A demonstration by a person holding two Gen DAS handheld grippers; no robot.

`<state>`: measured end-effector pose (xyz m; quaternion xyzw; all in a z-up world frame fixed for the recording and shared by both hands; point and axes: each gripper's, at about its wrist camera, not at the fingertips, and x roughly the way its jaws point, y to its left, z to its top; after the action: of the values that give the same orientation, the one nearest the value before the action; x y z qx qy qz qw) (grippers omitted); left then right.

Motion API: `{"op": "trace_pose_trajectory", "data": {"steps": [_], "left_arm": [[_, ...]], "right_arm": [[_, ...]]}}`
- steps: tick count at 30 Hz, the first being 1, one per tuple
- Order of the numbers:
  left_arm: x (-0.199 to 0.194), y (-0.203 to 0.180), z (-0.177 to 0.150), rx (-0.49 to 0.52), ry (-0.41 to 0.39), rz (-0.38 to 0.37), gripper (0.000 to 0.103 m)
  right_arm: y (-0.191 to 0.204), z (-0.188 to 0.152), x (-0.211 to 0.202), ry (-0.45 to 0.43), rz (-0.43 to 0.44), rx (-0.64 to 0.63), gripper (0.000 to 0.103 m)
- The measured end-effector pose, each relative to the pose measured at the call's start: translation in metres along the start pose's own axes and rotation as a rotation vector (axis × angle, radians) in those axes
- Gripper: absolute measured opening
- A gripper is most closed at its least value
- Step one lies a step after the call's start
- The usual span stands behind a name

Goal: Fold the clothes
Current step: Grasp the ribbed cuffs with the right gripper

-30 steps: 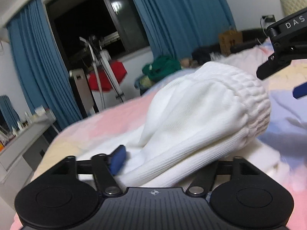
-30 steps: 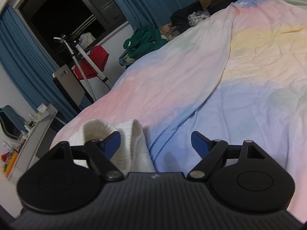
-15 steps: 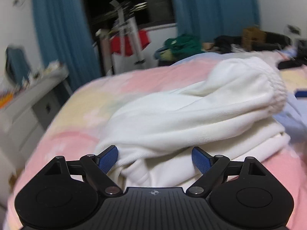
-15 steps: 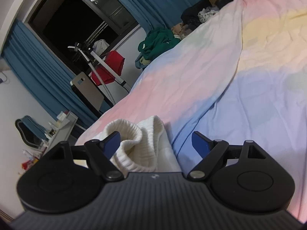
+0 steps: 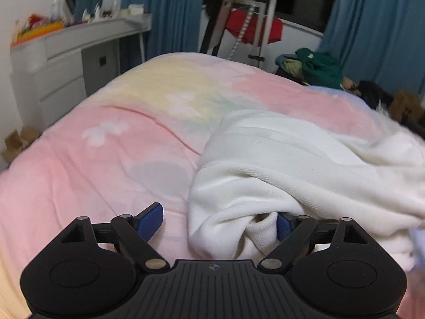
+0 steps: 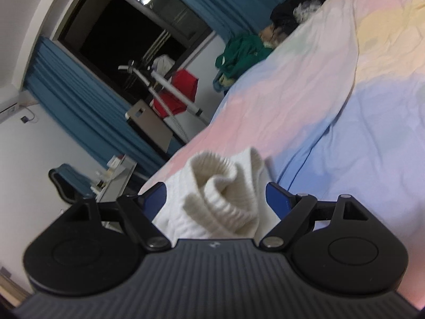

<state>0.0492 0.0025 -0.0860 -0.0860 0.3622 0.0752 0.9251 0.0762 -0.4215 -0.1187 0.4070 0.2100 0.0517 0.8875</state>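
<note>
Blue curtains (image 5: 164, 13) hang either side of a dark window (image 6: 111, 40), and below them a bed takes up most of the room under a pastel duvet (image 5: 106, 138) washed in pink, yellow and pale blue. Against the wall on one side stands a white dresser (image 5: 61, 63) with clutter along its top. Near the window a garment steamer stand (image 6: 164, 79) rises with a red garment (image 6: 180, 90) draped by it, and a green heap of clothes (image 5: 318, 69) sits at the far edge of the bed.

On the duvet lies a white ribbed knit sweater (image 5: 292, 164), bunched and rolled rather than flat, its folds piled toward the right in the left wrist view. The left gripper (image 5: 216, 222) is spread wide: its right blue pad is tucked against a fold of the sweater, while the left pad hangs over bare duvet, clear of the cloth. The right gripper (image 6: 216, 199) is also spread apart, with a rumpled ribbed edge of the sweater (image 6: 220, 186) sitting up between its two blue pads; neither pad visibly squeezes the knit
</note>
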Motion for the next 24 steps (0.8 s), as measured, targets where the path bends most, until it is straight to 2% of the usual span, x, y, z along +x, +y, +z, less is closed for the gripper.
{"op": "trace_pose_trajectory", "data": {"steps": [6,11,16,20,21,22,24], "left_arm": [[-0.018,0.0,-0.007,0.017,-0.018,0.012,0.085],[-0.015,0.0,-0.007,0.018,-0.018,0.012,0.085],[-0.005,-0.006,-0.002,0.013,-0.02,0.021,0.085],[-0.004,-0.01,-0.003,0.034,-0.033,0.033,0.085],[-0.004,-0.012,-0.003,0.044,-0.037,0.039,0.085],[-0.003,-0.013,-0.004,0.05,-0.041,0.044,0.085],[-0.005,-0.013,-0.004,0.049,-0.047,0.028,0.085]], "right_arm": [[0.002,-0.013,0.014,0.102,0.02,0.016,0.085],[-0.002,-0.025,0.038,0.185,-0.01,0.05,0.088],[-0.004,-0.024,0.058,0.217,0.041,0.079,0.091],[-0.001,-0.026,0.069,0.215,0.027,0.029,0.09],[0.0,-0.026,0.069,0.205,0.027,0.03,0.085],[0.003,-0.024,0.069,0.196,0.02,0.019,0.072],[0.009,-0.022,0.066,0.176,0.001,-0.03,0.064]]}}
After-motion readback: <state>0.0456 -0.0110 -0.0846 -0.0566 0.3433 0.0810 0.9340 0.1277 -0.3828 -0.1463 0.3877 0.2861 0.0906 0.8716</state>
